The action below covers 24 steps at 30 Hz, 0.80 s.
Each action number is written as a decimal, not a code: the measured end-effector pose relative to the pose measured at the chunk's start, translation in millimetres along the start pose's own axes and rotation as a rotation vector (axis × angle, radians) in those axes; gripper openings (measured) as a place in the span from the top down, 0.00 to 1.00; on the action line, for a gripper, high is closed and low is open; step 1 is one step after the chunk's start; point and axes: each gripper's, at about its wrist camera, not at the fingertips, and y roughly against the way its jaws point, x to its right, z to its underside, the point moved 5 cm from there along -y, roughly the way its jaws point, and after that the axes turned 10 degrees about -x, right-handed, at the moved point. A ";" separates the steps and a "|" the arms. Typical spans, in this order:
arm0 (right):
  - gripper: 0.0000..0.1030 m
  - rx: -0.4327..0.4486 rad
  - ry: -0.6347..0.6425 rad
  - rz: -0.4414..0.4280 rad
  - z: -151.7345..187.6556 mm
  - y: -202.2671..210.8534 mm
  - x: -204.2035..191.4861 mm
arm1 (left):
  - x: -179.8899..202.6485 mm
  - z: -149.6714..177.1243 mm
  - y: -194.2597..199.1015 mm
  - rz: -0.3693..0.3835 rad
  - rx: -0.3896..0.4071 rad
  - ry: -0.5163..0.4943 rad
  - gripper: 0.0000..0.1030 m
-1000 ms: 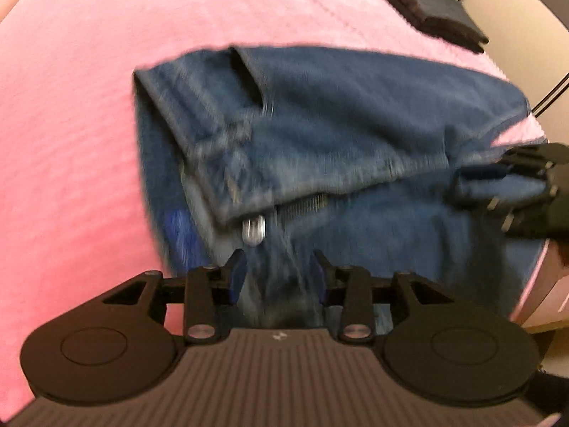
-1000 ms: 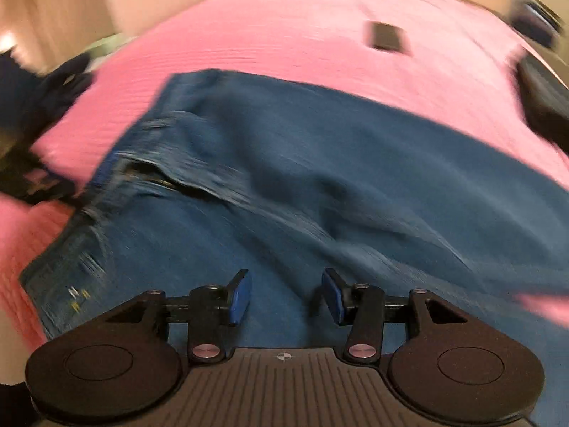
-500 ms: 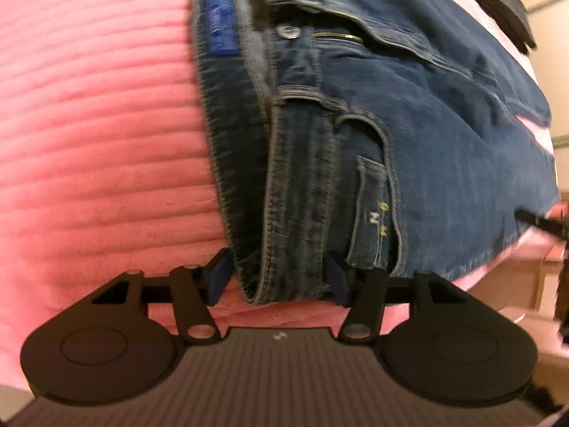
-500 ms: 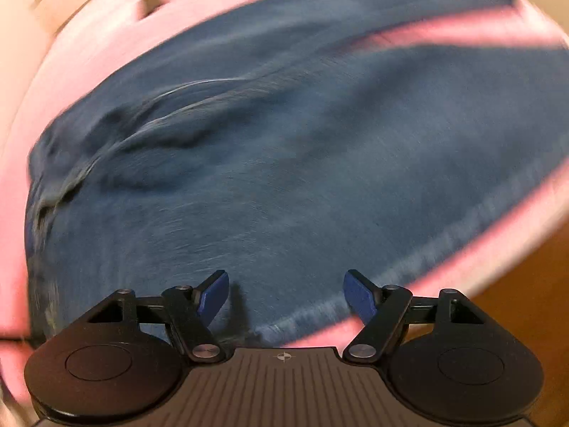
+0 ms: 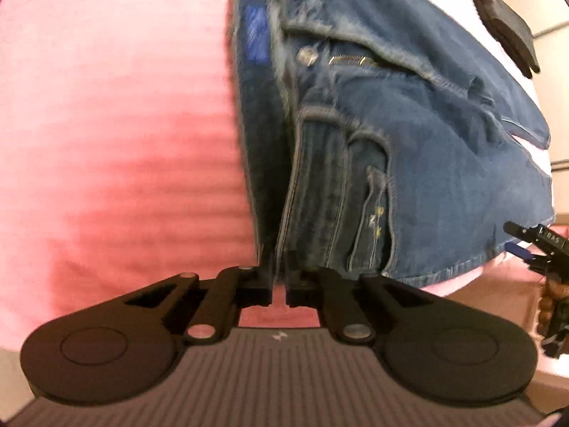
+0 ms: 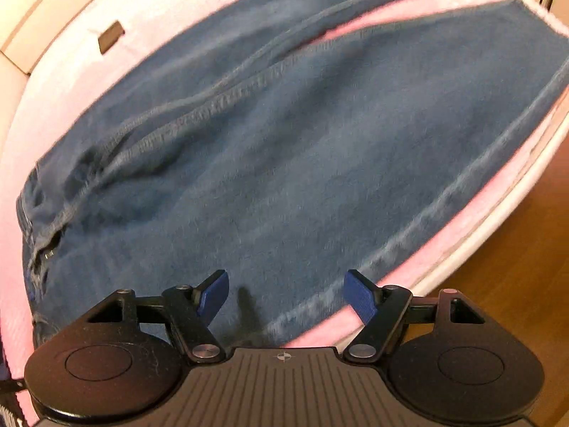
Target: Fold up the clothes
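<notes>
With the jeans point(image 5: 426, 149) spread on the pink bed point(image 5: 117, 135), the left gripper point(image 5: 279, 286) is clamped on the waistband at the near edge while the right gripper point(image 6: 286, 293) hovers spread over the leg seam, probably needing to pinch there before folding.

Dark blue jeans point(image 5: 426, 149) with bright blue label point(image 5: 256, 33), ribbed pink blanket point(image 5: 124, 135), blue-padded fingers point(image 6: 361, 297)
</notes>
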 end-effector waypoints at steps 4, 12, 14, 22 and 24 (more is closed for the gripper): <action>0.28 0.063 0.086 -0.029 -28.1 11.5 -16.4 | 10.6 -22.4 21.2 -0.089 0.063 -0.096 0.95; 0.28 0.138 0.639 -0.066 -83.3 -28.0 -122.2 | 86.0 -61.5 15.1 -0.139 0.113 -0.397 0.83; 0.28 0.144 0.820 -0.084 -74.2 -42.9 -152.8 | 111.9 -68.1 0.7 -0.133 0.118 -0.447 0.81; 0.35 -0.015 0.723 -0.088 -88.4 -81.3 -117.5 | 205.0 -88.6 -40.8 -0.098 0.133 -0.573 0.74; 0.35 -0.031 0.655 -0.123 -93.2 -70.2 -93.7 | 225.6 -94.1 -45.3 -0.089 0.142 -0.607 0.71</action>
